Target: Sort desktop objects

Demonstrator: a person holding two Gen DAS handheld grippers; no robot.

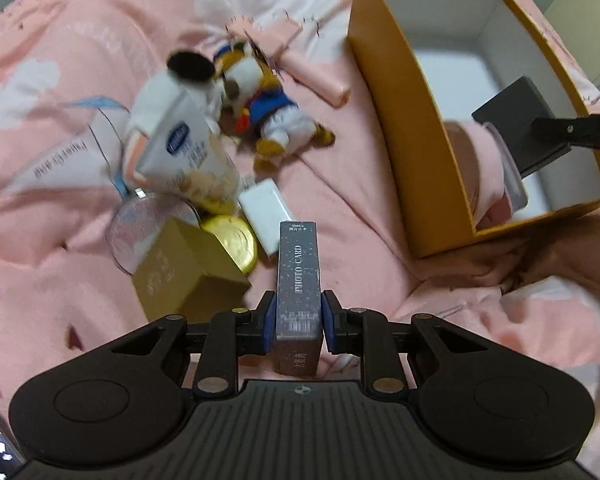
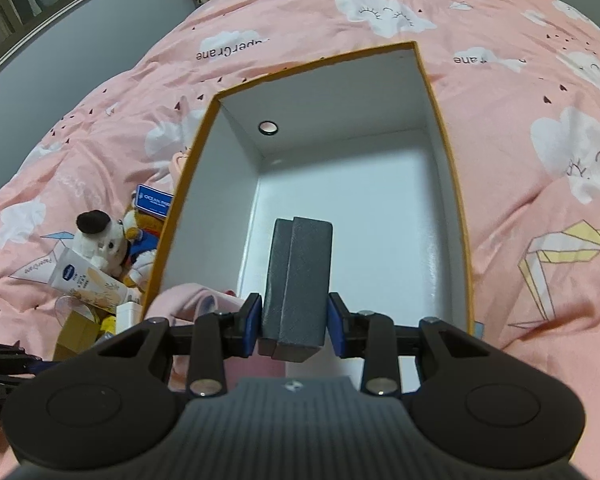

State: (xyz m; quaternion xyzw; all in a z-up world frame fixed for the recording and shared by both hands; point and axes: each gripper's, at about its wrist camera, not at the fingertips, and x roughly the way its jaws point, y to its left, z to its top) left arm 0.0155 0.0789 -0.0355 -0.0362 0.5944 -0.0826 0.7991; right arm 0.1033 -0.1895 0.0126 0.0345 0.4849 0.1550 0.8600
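Over the open orange box (image 2: 446, 128) I have the right gripper (image 2: 292, 322) clenched on a dark grey case (image 2: 298, 280), which hangs inside the white walls, above the floor of the box as far as I can judge. To do this step well I would lower it until the case's far end meets the floor, then let go without a toss, so it lies flat along the wall and leaves room. A fold of pink cloth (image 2: 196, 300) already sits in the near corner, just beside the case, so I would keep clear of it or the case may end up tilted on top.

Meanwhile my left gripper (image 1: 299, 320) grips a slim photo card box (image 1: 299, 276) between its blue pads (image 1: 269, 322), held over the pink bedspread (image 1: 40, 240) near the pile that remains: a gold carton (image 1: 184, 268), a gold coin (image 1: 234, 242), a white charger (image 1: 266, 208), a cream tube (image 1: 192, 152) and two plush toys (image 1: 260, 96). I would bring this one across only after the right gripper has left the box, since both heads would crowd that opening.
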